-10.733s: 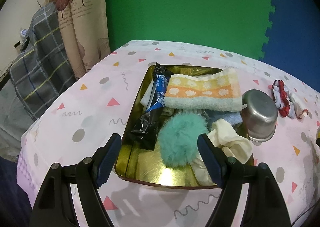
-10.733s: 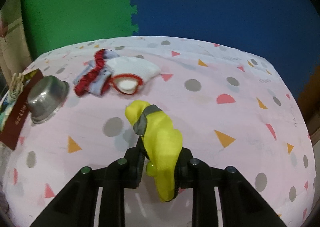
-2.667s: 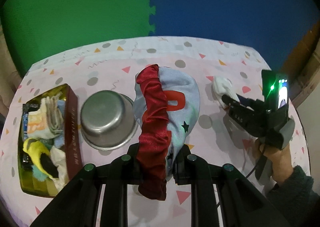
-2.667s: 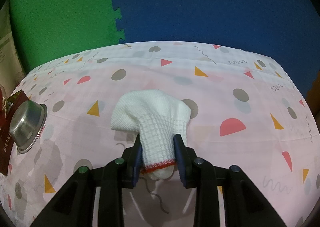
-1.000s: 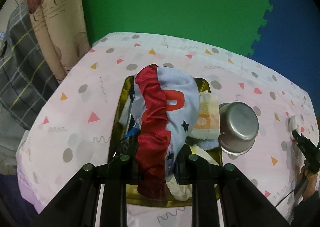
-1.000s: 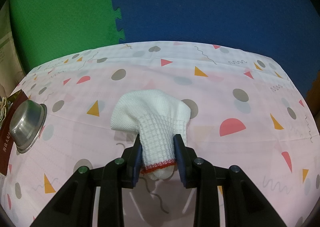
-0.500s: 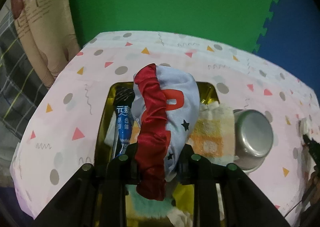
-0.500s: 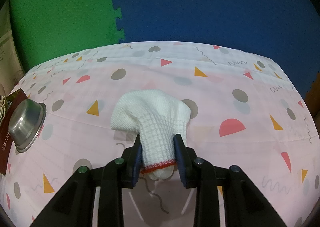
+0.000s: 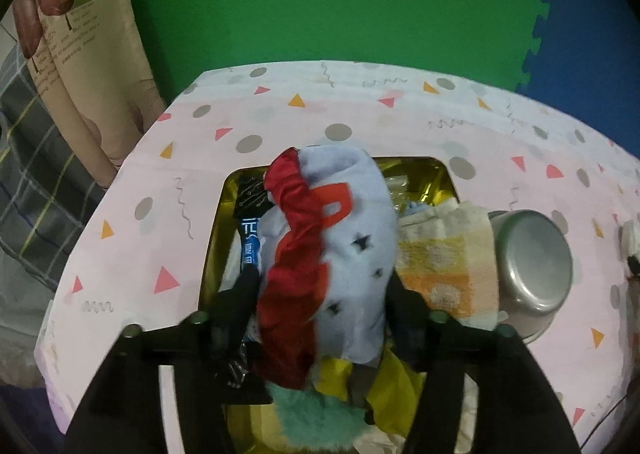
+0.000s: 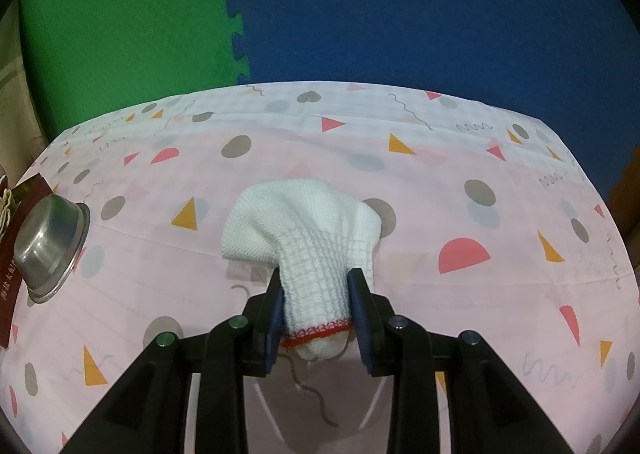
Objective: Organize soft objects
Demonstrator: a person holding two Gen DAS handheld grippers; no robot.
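Left wrist view shows my left gripper (image 9: 320, 290), spread after just opening its jaws, letting the blue and red cloth (image 9: 332, 238) settle into the gold tray (image 9: 440, 170), so I judge the pinched white sock (image 10: 316, 254) in my right gripper (image 10: 316, 314) goes next.

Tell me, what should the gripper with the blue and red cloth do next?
Probably lift the left gripper straight up and away. Its jaws have just been opening, and the blue and red cloth between them hangs over the gold box of soft things, so backing off should leave it there.
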